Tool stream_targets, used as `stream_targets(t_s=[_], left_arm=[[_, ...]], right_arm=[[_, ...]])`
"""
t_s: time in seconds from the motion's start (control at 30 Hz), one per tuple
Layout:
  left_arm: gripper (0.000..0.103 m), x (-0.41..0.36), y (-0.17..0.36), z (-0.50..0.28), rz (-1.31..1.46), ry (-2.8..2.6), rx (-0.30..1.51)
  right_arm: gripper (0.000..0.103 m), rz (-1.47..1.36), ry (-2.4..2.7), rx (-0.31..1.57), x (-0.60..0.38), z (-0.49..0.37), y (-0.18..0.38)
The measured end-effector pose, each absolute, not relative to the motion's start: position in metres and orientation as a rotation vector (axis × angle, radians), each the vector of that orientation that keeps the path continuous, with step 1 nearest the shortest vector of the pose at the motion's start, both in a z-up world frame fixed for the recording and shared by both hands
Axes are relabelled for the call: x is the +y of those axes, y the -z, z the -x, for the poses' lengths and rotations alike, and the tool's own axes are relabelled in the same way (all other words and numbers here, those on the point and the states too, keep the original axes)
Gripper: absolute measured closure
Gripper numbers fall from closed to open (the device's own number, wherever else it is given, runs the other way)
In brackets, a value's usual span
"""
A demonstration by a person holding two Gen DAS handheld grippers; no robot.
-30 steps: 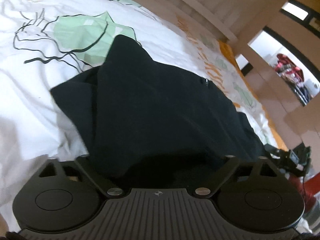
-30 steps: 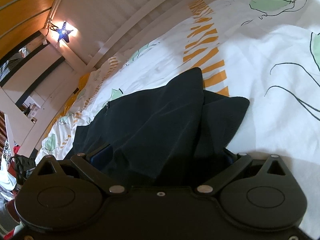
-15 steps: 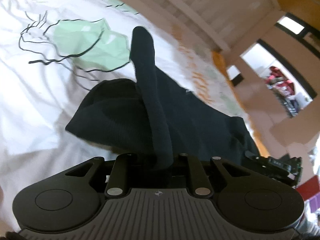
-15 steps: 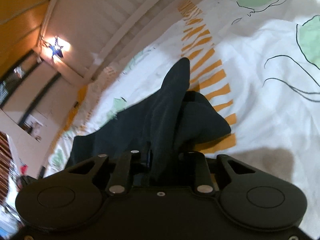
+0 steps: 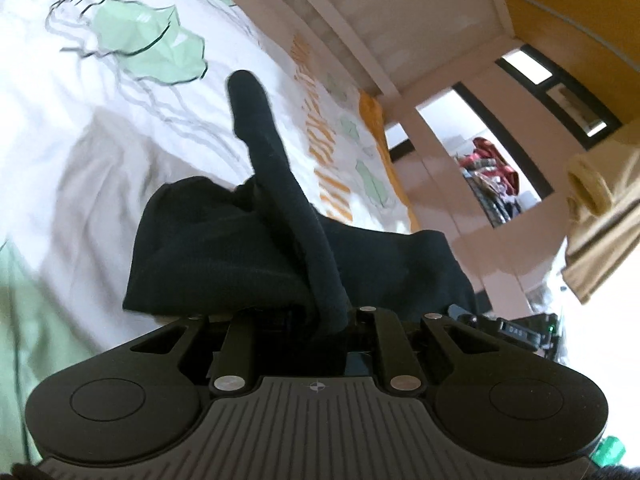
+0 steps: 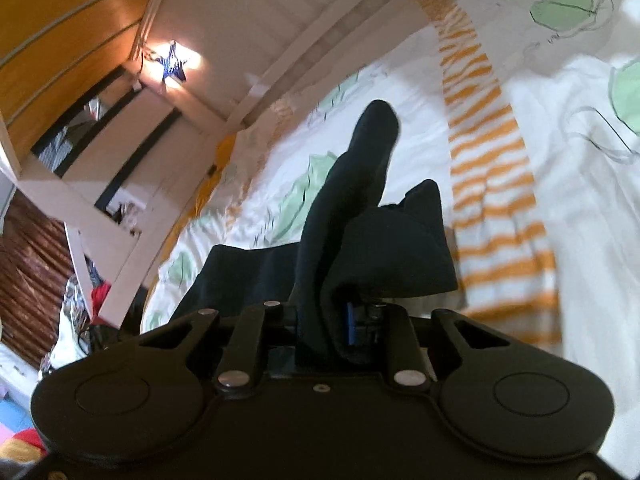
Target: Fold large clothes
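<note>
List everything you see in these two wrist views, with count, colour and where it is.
garment: one, black, bunched on the bed, a fold pinched in each gripper
duvet: one, white with green shapes and orange stripes, under the garment
bed frame: one, pale slatted wood, behind the duvet
star lamp: one, blue, lit, on the frame's corner post
beige cloth: one, right edge of left view
left gripper: one, black, shut on the garment
right gripper: one, black, shut on the garment

Home bedroom, probably; patterned duvet, white bed frame, star lamp
</note>
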State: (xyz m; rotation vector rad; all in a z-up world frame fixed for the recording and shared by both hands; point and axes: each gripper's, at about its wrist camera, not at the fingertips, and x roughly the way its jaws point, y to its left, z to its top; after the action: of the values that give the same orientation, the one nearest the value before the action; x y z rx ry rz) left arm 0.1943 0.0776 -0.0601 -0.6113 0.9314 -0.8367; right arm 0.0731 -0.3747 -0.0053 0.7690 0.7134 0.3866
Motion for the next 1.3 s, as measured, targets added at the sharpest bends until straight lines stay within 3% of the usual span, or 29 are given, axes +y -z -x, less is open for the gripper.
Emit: stream_targets(t_s=[0.17,0.27,0.37,0.43,0.6,0.83,1.03,1.13,1.3], left_arm=[[0.08,0.096,0.094,-0.196,0.51,0.651,0.997],[0.072,0.096,0.104,-0.208,0.562,0.637,1.015],[0.053,0.087,0.105,-0.222,0.571,0.639,1.02],[0.049,0.081,0.111,-0.23,0.618,0.653,1.035],[0.045,0.08,0.132,-0.244,0.818,0.649,1.079],[0.045,0.086,0.111,-0.266,0.906,0.682,0.921],[0.037,0.101,0.074,-0.251,0.775,0.606,0.741],[0.028,0.098,0.048,-0.23,0.586,0.485,0.607],[0.027,0.085,0.007,-0.205,0.474,0.439,0.511]], right_arm=[[0.067,-0.591,-0.18,0.857,-0.385,-0.064,0.026],[0.061,-0.688,-0.141,0.891,-0.404,-0.074,0.06],[0.044,-0.819,-0.159,0.877,-0.417,-0.085,0.084],[0.034,-0.882,-0.175,0.872,-0.421,-0.092,0.097],[0.032,-0.942,-0.189,0.813,-0.422,-0.104,0.107],[0.032,-0.886,-0.195,0.74,-0.418,-0.107,0.094],[0.032,-0.817,-0.172,0.633,-0.42,-0.093,0.086],[0.032,-0.788,-0.133,0.64,-0.421,-0.088,0.091],[0.029,-0.823,-0.106,0.606,-0.429,-0.082,0.093]])
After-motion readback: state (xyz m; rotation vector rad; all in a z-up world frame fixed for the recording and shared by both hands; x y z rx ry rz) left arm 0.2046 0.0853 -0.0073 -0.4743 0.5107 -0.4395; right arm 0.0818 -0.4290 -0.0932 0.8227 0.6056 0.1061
